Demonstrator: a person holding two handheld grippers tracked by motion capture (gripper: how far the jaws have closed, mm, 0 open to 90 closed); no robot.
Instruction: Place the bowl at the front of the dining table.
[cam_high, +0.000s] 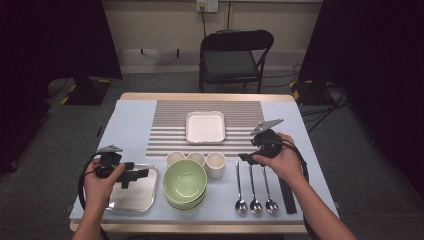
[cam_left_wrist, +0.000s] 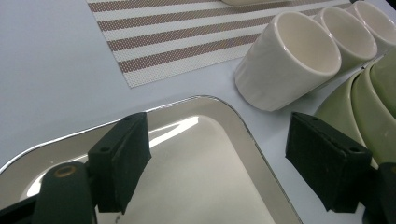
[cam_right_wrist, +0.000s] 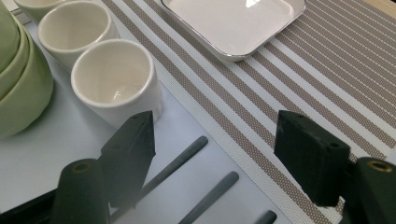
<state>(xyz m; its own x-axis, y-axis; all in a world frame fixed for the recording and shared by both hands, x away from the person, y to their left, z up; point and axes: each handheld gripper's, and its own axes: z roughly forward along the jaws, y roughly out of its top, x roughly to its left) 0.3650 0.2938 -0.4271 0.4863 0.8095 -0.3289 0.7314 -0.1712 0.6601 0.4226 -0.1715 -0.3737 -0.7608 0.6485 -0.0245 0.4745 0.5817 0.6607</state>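
Though spread, fingers (cam_right_wrist: 310, 158) above spoon handles (cam_right_wrist: 180, 161).

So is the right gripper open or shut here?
Open. The right gripper's jaws stand wide apart above the spoon handles, with nothing between them.

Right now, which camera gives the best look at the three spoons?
The high view: all three spoons lie whole, side by side, bowls toward the person. The right gripper view catches just their grey handle ends between its open jaws. The left gripper view looks at the steel tray instead.
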